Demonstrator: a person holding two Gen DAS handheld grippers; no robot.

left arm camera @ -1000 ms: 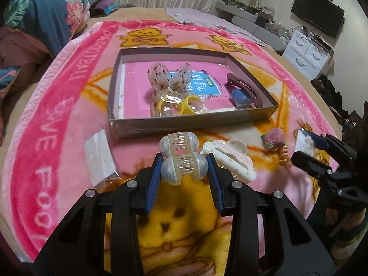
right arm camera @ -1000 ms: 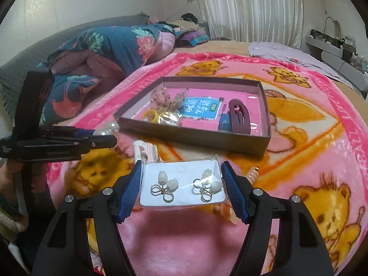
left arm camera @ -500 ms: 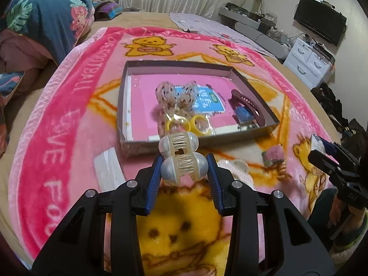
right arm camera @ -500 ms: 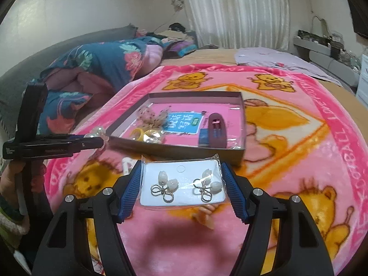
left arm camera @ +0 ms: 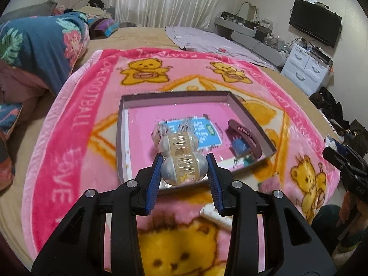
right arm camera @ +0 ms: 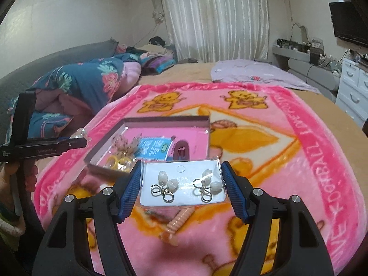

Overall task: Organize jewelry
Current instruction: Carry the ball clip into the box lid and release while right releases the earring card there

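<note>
Above the pink bear-print blanket (left arm camera: pixel 76 124) on the bed: left hand-held gripper (left arm camera: pixel 184 170) narrowed onto a pearly cream claw hair clip (left arm camera: pixel 180 158), blue pads pressing both sides, clip raised over the near wall of a shallow brown cardboard box (left arm camera: pixel 120 138). Right hand-held gripper (right arm camera: pixel 181 184) about half open, clamped on a clear-sleeved white card of pearl bow earrings (right arm camera: pixel 184 185). Inside box: blue printed card (left arm camera: pixel 207 133), maroon hair claw (left arm camera: pixel 246 135), yellow rings (right arm camera: pixel 118 162), speckled bow (right arm camera: pixel 125 142). On blanket: peach spiral hair tie (right arm camera: pixel 177 224).
</note>
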